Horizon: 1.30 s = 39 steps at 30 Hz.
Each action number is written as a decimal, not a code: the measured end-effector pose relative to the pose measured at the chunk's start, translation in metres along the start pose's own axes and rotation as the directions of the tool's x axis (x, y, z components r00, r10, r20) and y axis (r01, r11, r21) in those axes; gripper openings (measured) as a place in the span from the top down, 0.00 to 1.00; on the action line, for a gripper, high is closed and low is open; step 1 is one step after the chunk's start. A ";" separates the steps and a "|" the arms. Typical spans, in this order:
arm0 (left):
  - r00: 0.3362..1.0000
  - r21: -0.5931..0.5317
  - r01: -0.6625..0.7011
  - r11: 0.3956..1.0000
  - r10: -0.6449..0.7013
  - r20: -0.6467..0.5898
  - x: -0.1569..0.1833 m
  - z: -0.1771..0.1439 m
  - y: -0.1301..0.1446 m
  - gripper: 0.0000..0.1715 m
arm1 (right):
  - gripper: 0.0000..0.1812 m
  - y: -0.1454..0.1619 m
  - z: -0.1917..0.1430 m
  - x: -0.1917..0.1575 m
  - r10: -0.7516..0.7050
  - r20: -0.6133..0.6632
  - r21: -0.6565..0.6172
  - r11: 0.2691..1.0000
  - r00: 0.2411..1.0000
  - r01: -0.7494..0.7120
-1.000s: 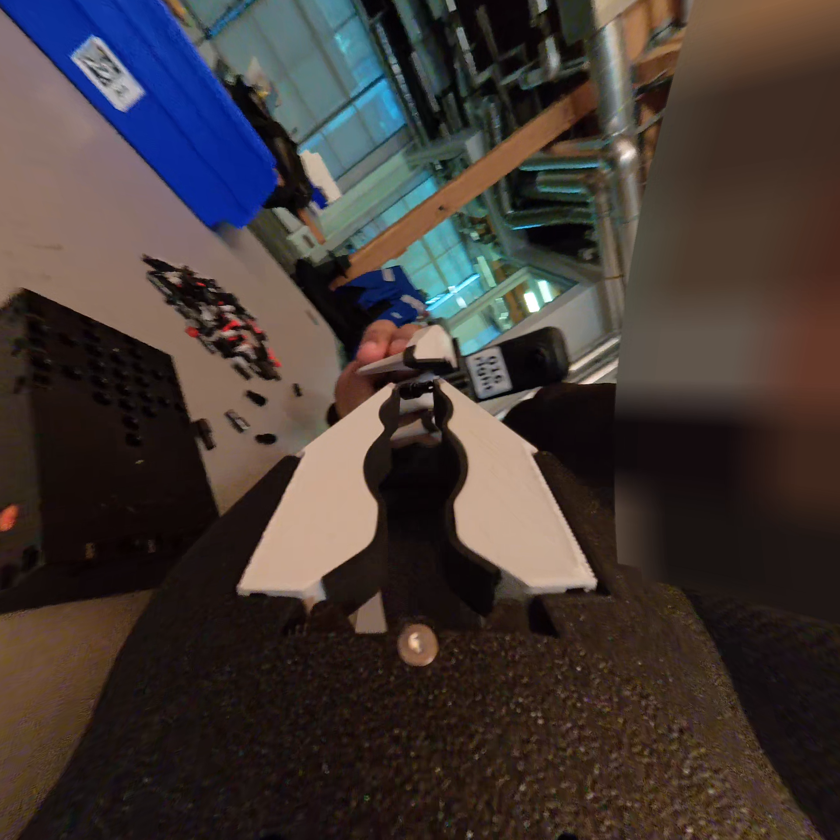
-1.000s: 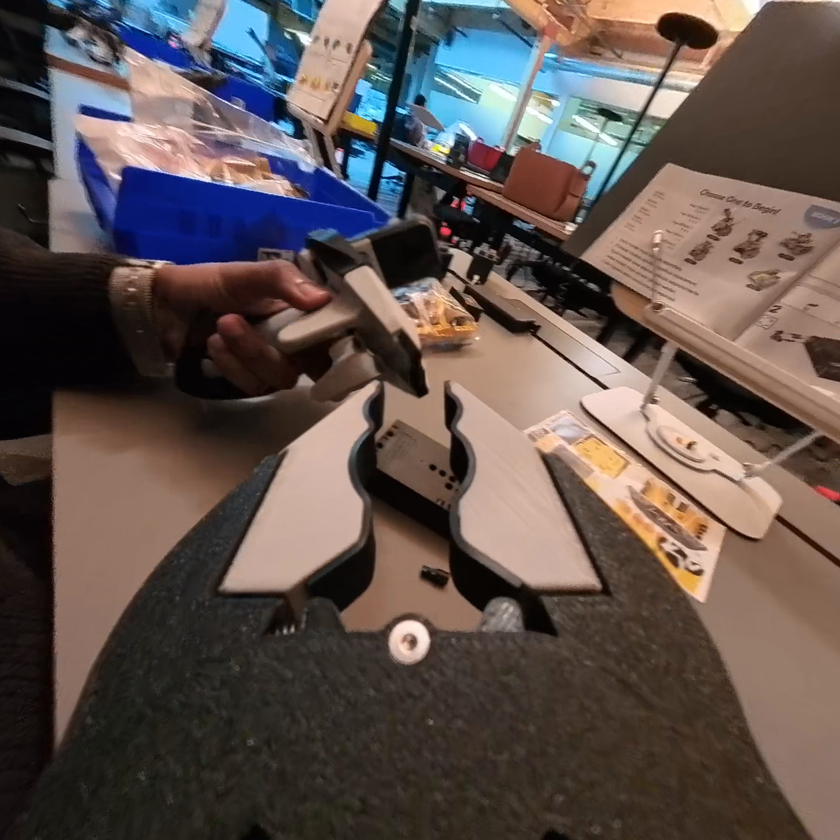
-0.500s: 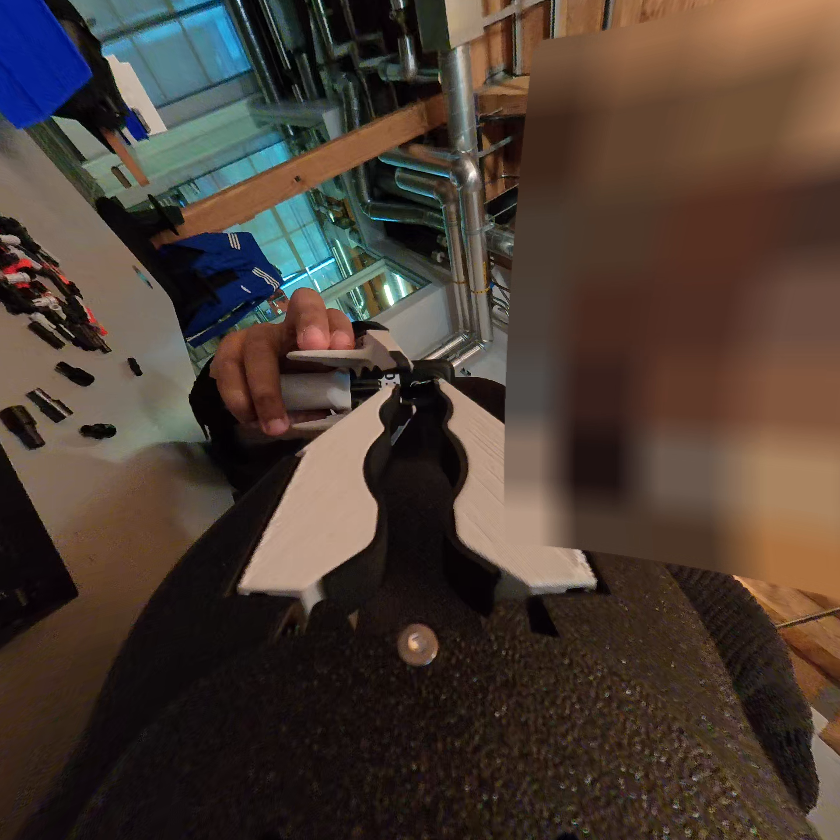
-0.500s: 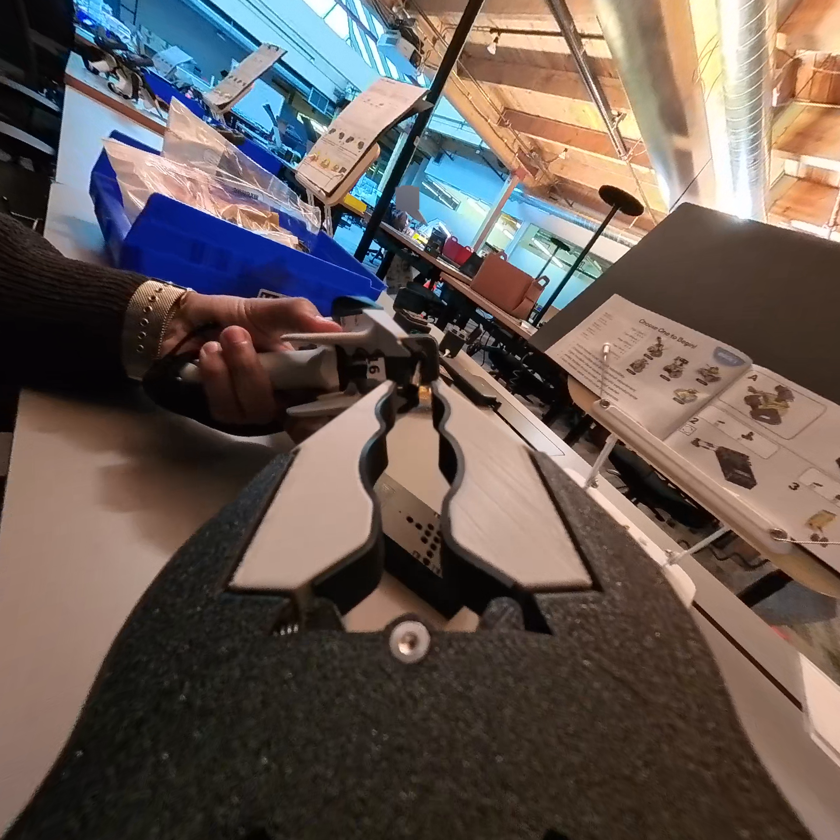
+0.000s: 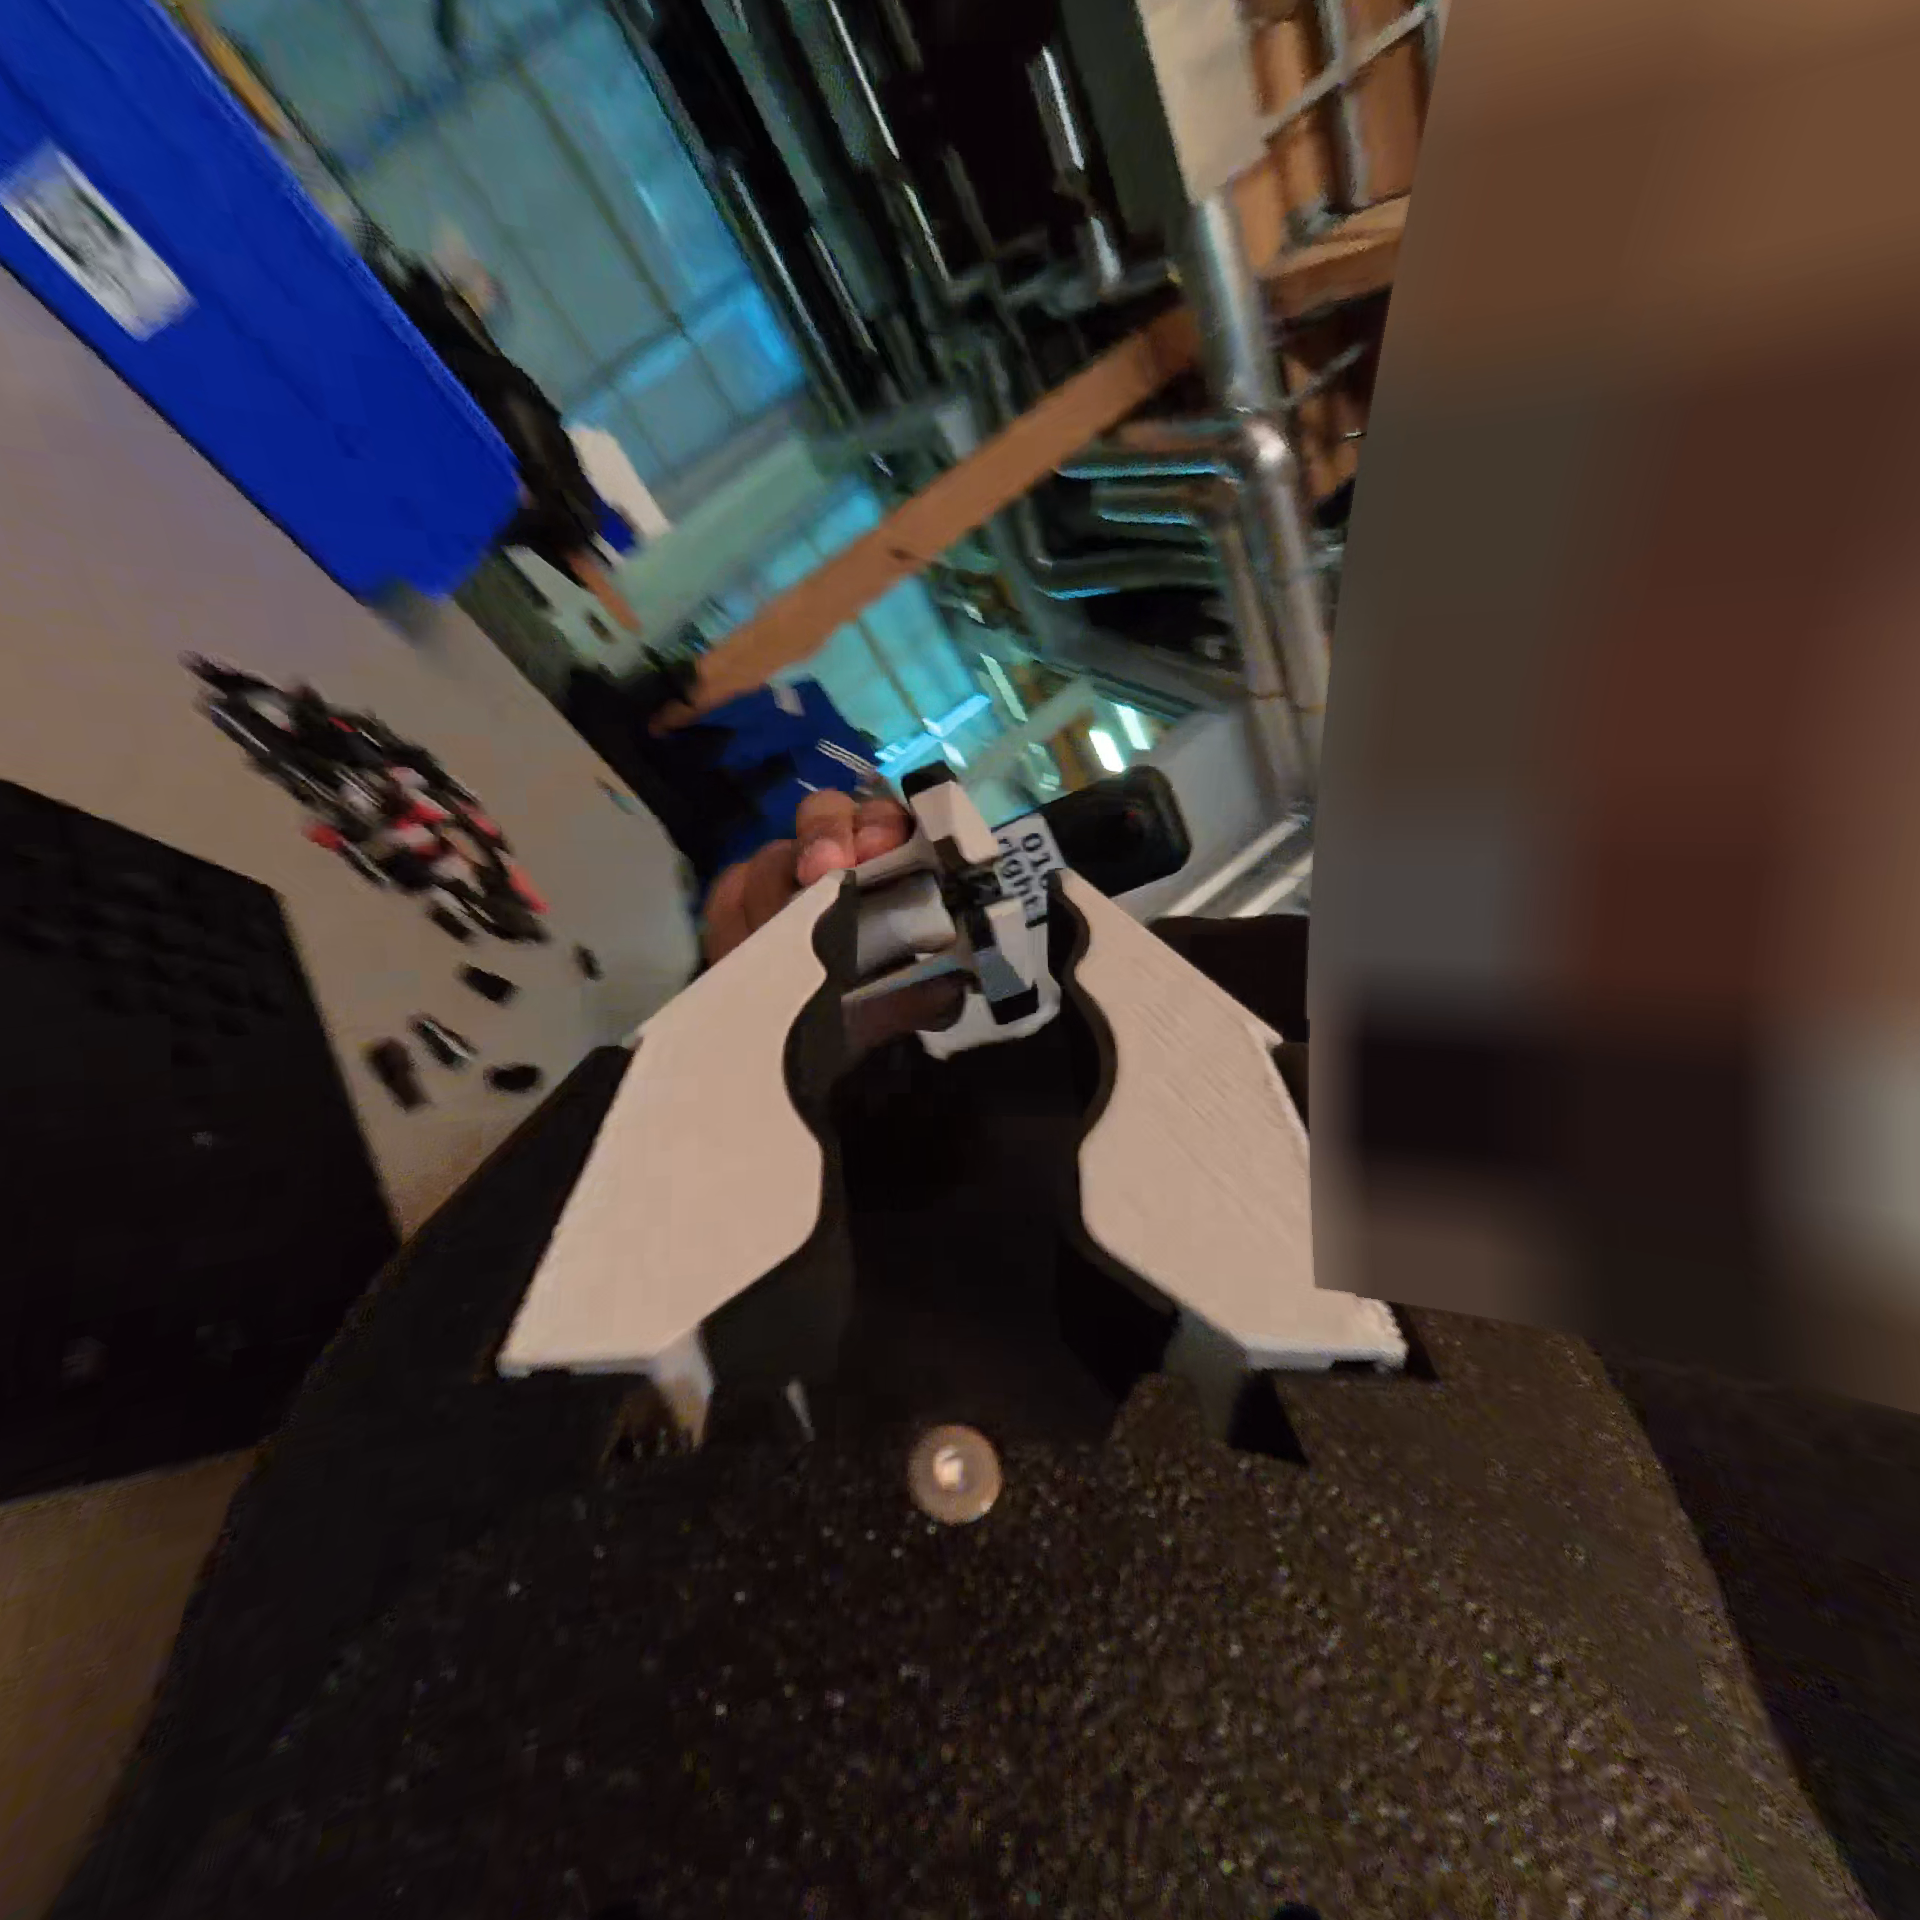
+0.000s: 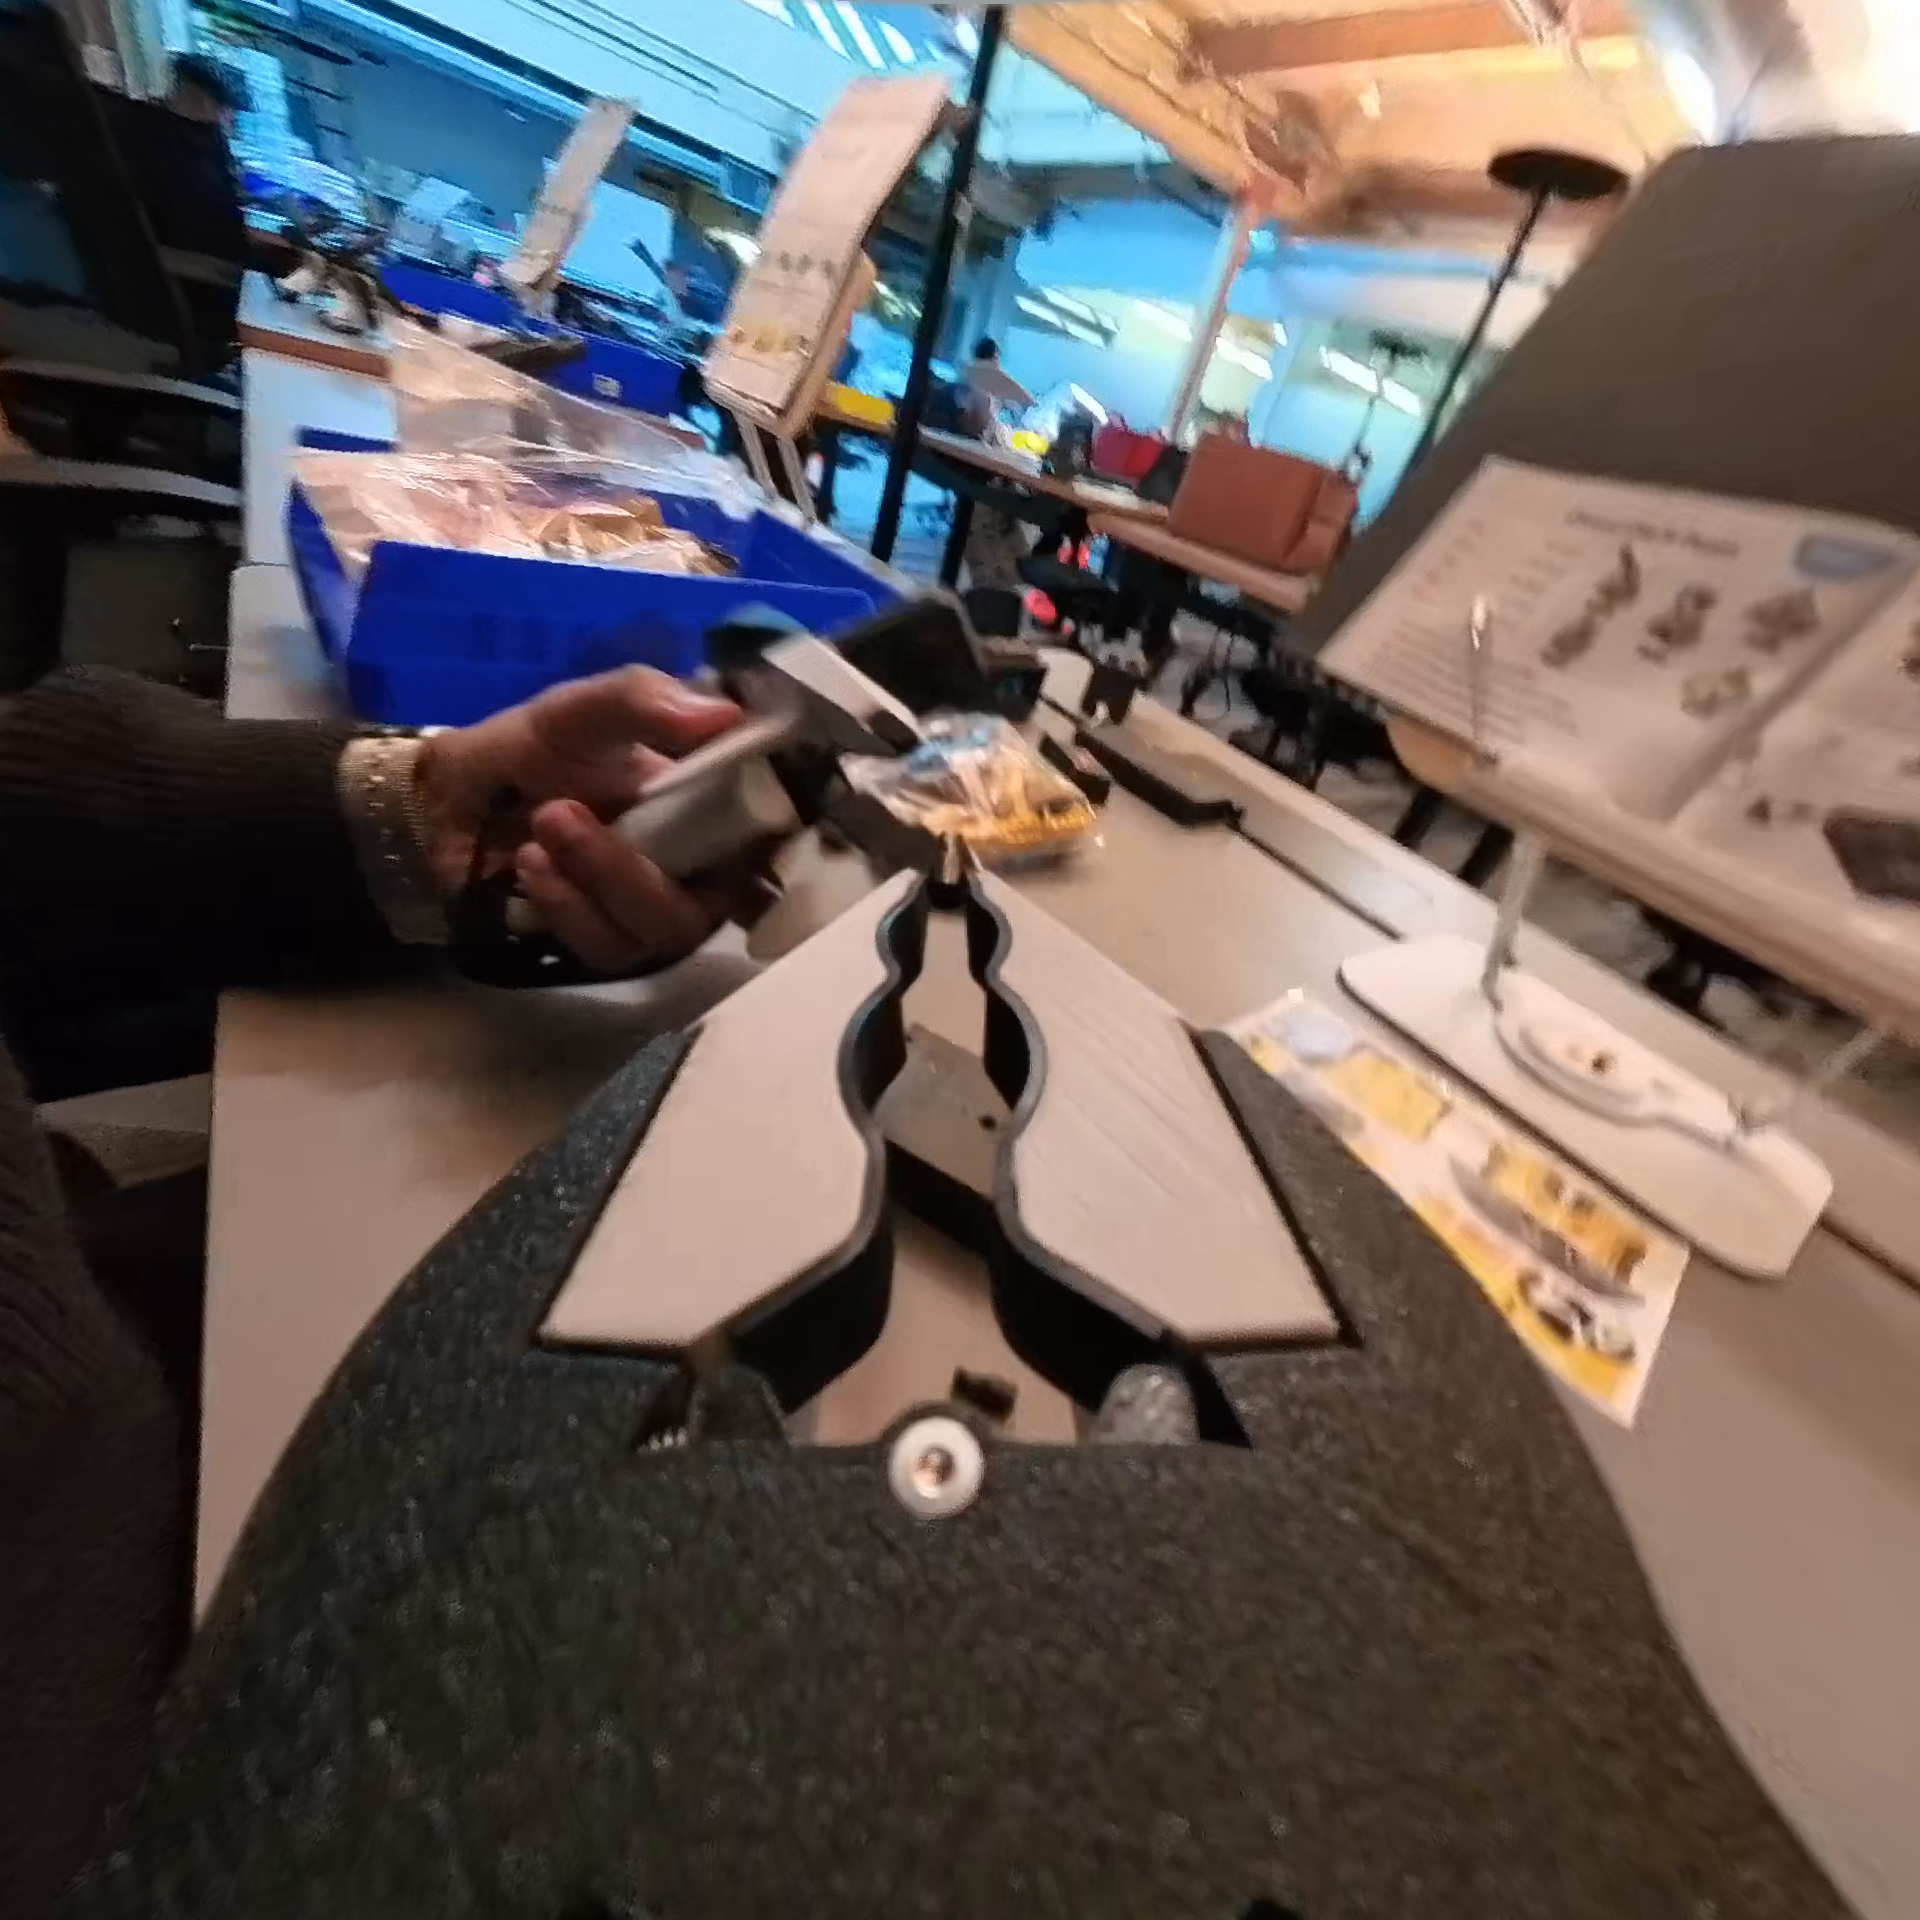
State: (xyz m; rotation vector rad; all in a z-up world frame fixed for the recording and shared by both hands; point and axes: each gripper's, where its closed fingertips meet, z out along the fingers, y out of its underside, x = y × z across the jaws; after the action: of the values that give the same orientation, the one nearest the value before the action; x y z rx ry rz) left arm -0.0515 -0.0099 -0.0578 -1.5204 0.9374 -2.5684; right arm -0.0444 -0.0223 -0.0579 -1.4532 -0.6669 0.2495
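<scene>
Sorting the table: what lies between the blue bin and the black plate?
Left wrist view: a heap of small black and red parts, between the blue bin and the black plate.

dark ribbed sleeve [image 6: 156, 831], black-edged grey fingers [image 6: 758, 1122] (silver screw)

Right wrist view: counter [image 6: 436, 1081] carries everything. Bin [image 6: 582, 623] at back left, plastic bags [image 6: 499, 488] in it. Hand [image 6: 582, 800] with the left gripper [image 6: 940, 868] in front of the bin, left of a small bag of parts [image 6: 987, 800]. Flat plate [image 6: 951, 1091] lies on the counter between the right gripper's fingers [image 6: 1122, 1132]. Leaflet [image 6: 1475, 1195] lies right of them, book stand [image 6: 1590, 1101] just behind it, open booklet [image 6: 1662, 634] on the stand. Left wrist view: pile of small parts [image 5: 384, 800] on the counter, between the bin and a perforated box [image 5: 135, 1122].
</scene>
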 end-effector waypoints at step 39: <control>0.145 -0.732 -0.166 0.661 0.750 0.645 -0.145 -0.047 0.000 0.53 | 0.96 0.127 -0.011 0.039 0.422 -0.227 -0.442 0.759 0.878 -0.479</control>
State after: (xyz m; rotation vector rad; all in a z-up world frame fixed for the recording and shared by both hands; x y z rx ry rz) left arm -0.0128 0.0569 -0.1895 -1.8931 1.5191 -0.6027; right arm 0.0227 0.0061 -0.1699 -2.1029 -0.2730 0.3886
